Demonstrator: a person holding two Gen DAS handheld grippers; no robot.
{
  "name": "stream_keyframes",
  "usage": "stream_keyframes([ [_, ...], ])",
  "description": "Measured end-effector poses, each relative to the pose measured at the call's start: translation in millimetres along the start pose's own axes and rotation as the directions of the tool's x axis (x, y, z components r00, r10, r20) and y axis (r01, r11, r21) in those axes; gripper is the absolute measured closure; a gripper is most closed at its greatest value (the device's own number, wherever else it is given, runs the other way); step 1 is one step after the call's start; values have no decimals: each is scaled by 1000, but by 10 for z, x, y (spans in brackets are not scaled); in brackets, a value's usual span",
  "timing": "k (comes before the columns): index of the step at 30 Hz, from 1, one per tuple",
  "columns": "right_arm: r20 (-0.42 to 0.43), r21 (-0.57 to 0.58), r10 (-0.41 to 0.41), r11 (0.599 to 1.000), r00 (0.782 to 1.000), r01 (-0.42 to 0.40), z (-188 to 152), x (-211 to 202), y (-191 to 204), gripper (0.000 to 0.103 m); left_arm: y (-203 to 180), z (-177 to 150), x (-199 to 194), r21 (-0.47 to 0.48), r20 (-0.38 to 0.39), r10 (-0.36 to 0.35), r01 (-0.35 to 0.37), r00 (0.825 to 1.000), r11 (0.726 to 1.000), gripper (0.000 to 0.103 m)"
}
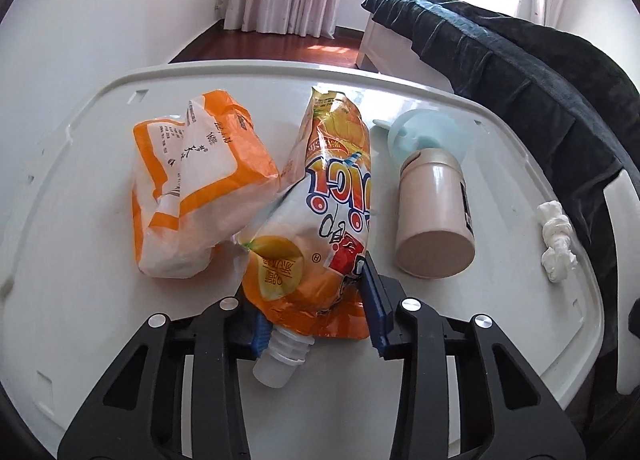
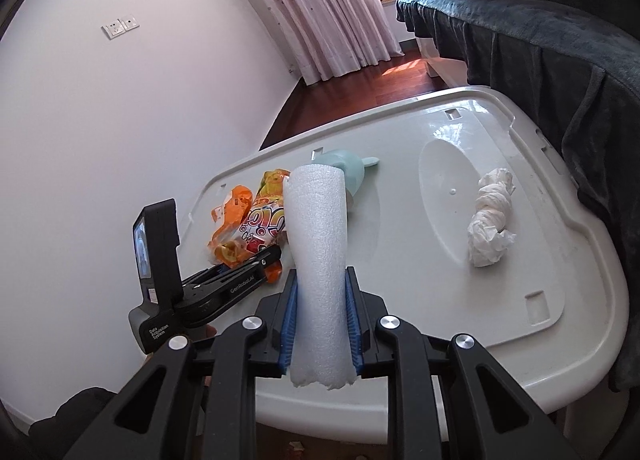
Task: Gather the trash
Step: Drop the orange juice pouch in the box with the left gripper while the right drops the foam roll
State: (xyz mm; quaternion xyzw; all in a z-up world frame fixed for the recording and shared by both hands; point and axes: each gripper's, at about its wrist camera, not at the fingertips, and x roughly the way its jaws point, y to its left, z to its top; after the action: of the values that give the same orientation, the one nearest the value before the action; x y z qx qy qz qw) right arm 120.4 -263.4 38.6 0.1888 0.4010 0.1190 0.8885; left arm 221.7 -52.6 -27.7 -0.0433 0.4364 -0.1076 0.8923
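While clamped, foam roll [image 2: 318,256] points away (lengthwise).

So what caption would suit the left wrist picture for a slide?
Left hand-held gripper closes on an orange juice pouch lying on a white tray table, beside an orange-and-white bag and a beige jar.

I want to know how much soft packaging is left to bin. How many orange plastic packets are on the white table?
2. The juice pouch lies mid-table, between the left gripper's fingers; the orange-and-white bag lies just left of it, touching. Nothing suggests another hidden.
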Motion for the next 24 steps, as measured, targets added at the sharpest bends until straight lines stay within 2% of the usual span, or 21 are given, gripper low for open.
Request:
stream_keyframes([
  [6,10,16,1,1000,1000,-1,10,-32,-21,81,-162,-187,-481,91,87,8,-16,996,996,73],
  [12,20,-3,16,1000,1000,-16,-28,-82,61,81,-202,-429,-1055,69,170,28,-40,985,997,74],
  [19,26,-38,33,999,999,-32,-173,-160,194,81,-173,-974,-1755,52,195,71,-83,978,995,74],
  [24,50,-86,20,996,999,-16,-546,-316,345,81,-183,-1402,-2084,69,187,98,-112,977,991,74],
])
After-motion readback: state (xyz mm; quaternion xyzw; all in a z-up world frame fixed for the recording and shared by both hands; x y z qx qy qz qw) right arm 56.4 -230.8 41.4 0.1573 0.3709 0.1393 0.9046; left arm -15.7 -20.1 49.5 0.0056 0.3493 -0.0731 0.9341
